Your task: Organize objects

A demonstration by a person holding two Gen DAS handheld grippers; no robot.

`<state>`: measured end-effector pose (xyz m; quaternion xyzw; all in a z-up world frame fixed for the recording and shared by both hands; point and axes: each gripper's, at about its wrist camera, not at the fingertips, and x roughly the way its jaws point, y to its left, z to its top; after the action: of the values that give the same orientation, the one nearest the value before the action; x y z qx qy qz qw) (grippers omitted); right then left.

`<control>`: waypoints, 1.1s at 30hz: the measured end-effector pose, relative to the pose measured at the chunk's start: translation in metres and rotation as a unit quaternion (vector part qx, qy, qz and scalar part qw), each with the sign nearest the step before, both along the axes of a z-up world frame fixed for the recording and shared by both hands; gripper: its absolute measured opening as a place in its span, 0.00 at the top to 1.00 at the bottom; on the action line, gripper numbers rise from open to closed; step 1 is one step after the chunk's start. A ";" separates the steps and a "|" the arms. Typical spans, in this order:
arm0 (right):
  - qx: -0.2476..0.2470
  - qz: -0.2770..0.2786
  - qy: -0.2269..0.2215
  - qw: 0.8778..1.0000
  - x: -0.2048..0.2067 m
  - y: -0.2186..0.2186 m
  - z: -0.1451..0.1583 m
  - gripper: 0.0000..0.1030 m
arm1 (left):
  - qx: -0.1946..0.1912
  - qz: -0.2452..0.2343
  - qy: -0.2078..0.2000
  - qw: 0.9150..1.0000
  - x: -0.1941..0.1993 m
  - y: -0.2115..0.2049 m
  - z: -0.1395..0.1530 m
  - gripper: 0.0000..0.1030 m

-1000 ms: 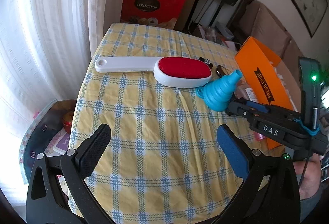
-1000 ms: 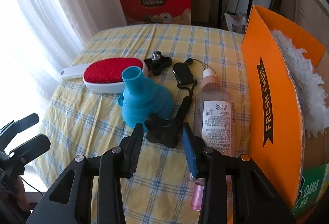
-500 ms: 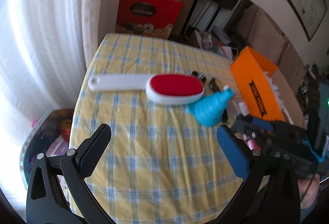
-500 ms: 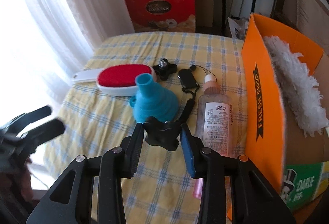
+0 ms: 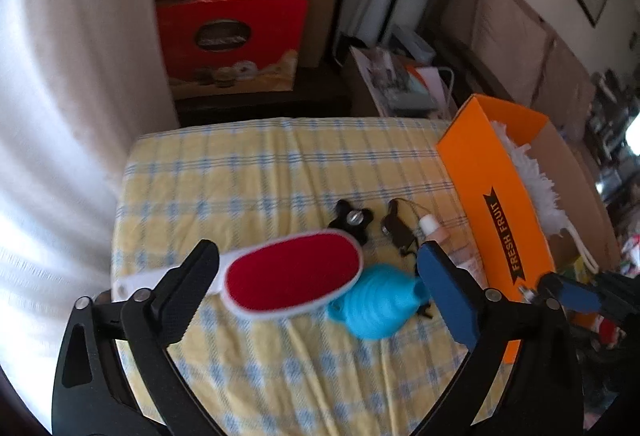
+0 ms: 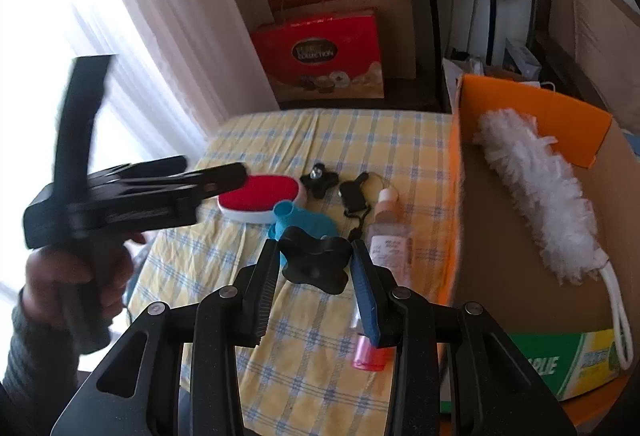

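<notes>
My right gripper (image 6: pixel 314 266) is shut on a black star-shaped knob (image 6: pixel 316 260) and holds it above the table, left of the orange cardboard box (image 6: pixel 532 236). My left gripper (image 5: pixel 320 284) is open and empty above a red lint brush (image 5: pixel 292 282) and a blue funnel (image 5: pixel 378 310); it also shows in the right wrist view (image 6: pixel 216 175). A second black knob (image 5: pixel 352 220), a black key fob (image 5: pixel 398 232) and a pink bottle (image 6: pixel 388 228) lie on the checked cloth.
The box (image 5: pixel 496 211) stands on the table's right side with a white duster (image 6: pixel 540 191) inside. Red gift boxes (image 6: pixel 320 55) stand behind the table. A white curtain (image 5: pixel 72 115) hangs at the left.
My right gripper has lifted the black knob off the table, up and back. My left gripper has risen and swung over the lint brush and funnel.
</notes>
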<state>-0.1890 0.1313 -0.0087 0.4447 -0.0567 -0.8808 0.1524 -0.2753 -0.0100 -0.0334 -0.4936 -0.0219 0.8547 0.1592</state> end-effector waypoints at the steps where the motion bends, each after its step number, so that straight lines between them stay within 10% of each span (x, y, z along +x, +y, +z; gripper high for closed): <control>1: -0.002 0.000 0.001 1.000 0.000 0.003 0.003 0.65 | 0.003 -0.006 -0.008 1.000 -0.007 0.004 -0.003 0.05; 20: -0.017 -0.016 0.007 1.000 0.000 0.038 0.019 0.65 | -0.087 -0.108 -0.090 0.986 -0.055 0.065 -0.063 0.40; 27: -0.019 -0.020 0.007 1.000 0.001 0.043 0.018 0.65 | -0.109 -0.097 -0.074 0.986 -0.057 0.067 -0.065 0.66; 33: -0.017 -0.032 0.007 0.999 0.002 0.053 0.017 0.65 | -0.075 -0.056 -0.070 0.993 -0.061 0.051 -0.057 0.68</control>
<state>-0.1872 0.1846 0.0083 0.4339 -0.0849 -0.8872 0.1317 -0.3366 0.0407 -0.0909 -0.5636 0.0591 0.8067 0.1675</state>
